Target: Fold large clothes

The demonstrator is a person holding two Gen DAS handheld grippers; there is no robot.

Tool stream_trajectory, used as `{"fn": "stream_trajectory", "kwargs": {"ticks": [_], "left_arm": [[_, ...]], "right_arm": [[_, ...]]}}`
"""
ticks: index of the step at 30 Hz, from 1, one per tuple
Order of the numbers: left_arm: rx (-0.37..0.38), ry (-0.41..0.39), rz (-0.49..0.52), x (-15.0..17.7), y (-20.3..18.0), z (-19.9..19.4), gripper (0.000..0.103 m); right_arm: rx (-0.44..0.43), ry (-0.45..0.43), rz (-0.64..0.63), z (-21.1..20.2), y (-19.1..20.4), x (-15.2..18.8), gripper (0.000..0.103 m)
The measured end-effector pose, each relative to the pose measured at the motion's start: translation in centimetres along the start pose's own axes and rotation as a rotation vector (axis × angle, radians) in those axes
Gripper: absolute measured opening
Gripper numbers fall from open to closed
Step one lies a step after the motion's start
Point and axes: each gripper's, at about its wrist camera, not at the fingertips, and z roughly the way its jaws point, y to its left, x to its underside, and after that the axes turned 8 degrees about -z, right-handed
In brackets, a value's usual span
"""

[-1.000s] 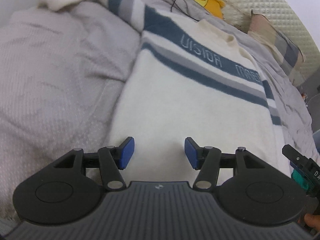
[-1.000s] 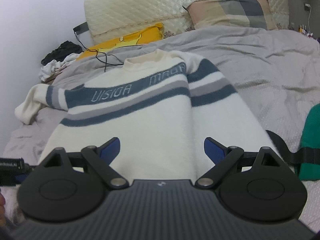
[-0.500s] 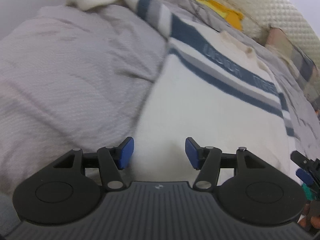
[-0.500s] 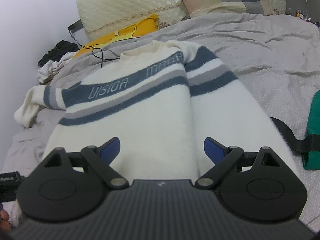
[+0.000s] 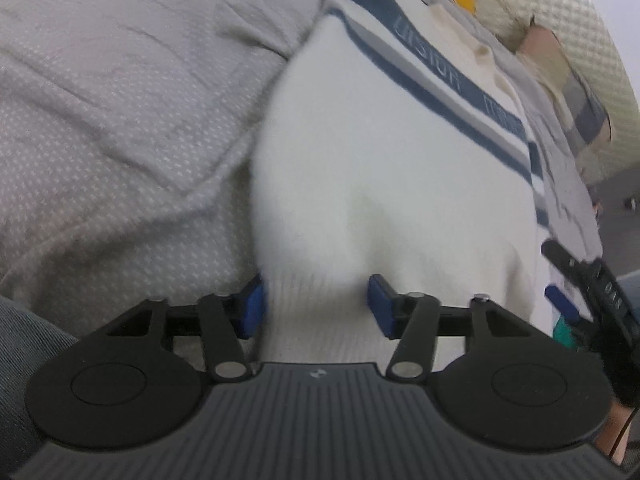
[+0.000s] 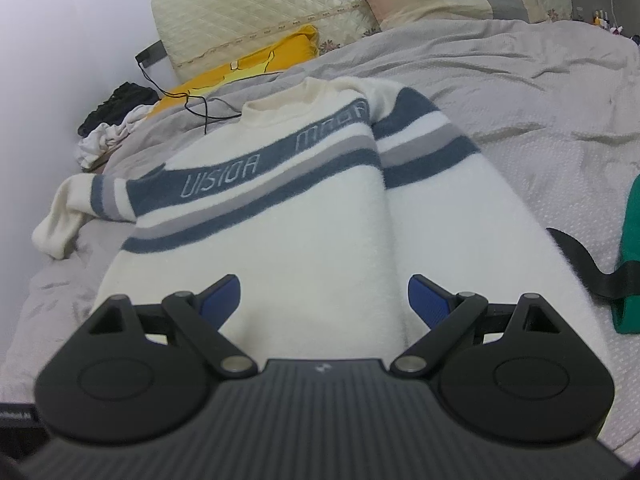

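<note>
On the grey bedspread (image 6: 520, 80) the cream sweater (image 6: 304, 224) lies face up, collar toward the headboard, with one sleeve already laid down alongside the body and the other trailing off to the far side. Your left gripper (image 5: 316, 304) sits low at the ribbed hem (image 5: 320, 312), jaws apart with the knit bunched between the blue pads (image 5: 252, 308), not yet pinched. Your right gripper (image 6: 324, 300) hangs open above the lower body, touching nothing as far as you can judge. To do this step well, push the left pads fully over the hem corner so both layers are caught, then squeeze. Bring the right gripper down to the opposite hem corner at matching depth. Lift both evenly, keeping the edge taut, and mind the black strap (image 6: 580, 256) just beside the sweater.
</note>
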Motion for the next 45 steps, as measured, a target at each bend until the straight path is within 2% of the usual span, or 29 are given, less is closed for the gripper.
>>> {"fn": "stream_trajectory", "kwargs": {"ticks": [1,3,5,10,13,15,19,23,26,28,29,32,33,39,45], "left_arm": [[-0.004,0.014,0.011,-0.1,-0.2,0.1,0.041],[-0.003,0.028,-0.003,-0.4,-0.3,0.0,0.016],[0.010,0.041,-0.019,-1.1,-0.4,-0.5,0.012],[0.012,-0.003,0.024,-2.2,-1.0,-3.7,0.009],[-0.020,-0.054,0.042,-3.3,-1.0,-5.6,0.008],[-0.081,-0.095,0.029,-3.9,-0.6,-6.2,0.008],[-0.183,-0.119,0.024,-4.7,0.1,-5.4,0.008],[-0.209,-0.084,0.017,-4.9,0.6,-4.1,0.009],[-0.199,-0.074,0.028,-4.6,1.1,-4.1,0.011],[-0.201,-0.070,0.049,-4.5,0.8,-4.4,0.019],[-0.207,-0.076,0.064,-4.5,0.8,-4.7,0.028],[-0.203,-0.133,0.130,-4.1,-0.1,-6.2,0.047],[-0.198,-0.158,0.164,-3.9,-0.6,-6.8,0.049],[-0.137,-0.274,0.334,-2.7,-5.3,-8.5,0.056],[-0.021,-0.315,0.491,-1.0,-12.8,-6.3,0.057]], "right_arm": [[-0.003,0.000,-0.001,0.0,0.0,0.0,0.092],[-0.009,-0.004,-0.002,-0.2,0.1,0.0,0.092],[-0.010,-0.012,-0.005,-0.4,0.1,-0.1,0.092],[-0.008,-0.033,-0.001,-1.0,-0.2,-0.3,0.092],[-0.008,-0.051,-0.001,-1.4,-0.5,-0.4,0.092],[0.018,-0.051,-0.004,-1.3,-0.7,-0.4,0.092],[0.025,-0.032,0.035,-0.8,-1.7,-0.4,0.092],[0.028,-0.039,0.044,-1.1,-1.8,-0.3,0.092],[0.028,-0.046,0.047,-1.4,-1.8,-0.2,0.092],[0.030,-0.049,0.050,-1.5,-1.9,-0.3,0.092],[0.033,-0.051,0.051,-1.6,-2.0,-0.3,0.092],[0.042,-0.057,0.052,-1.9,-2.1,-0.3,0.092],[0.040,-0.061,0.055,-2.1,-2.1,-0.4,0.092],[0.066,-0.113,0.019,-3.5,-2.0,-0.7,0.092],[0.098,-0.141,0.012,-4.4,-2.8,-1.2,0.092]]}}
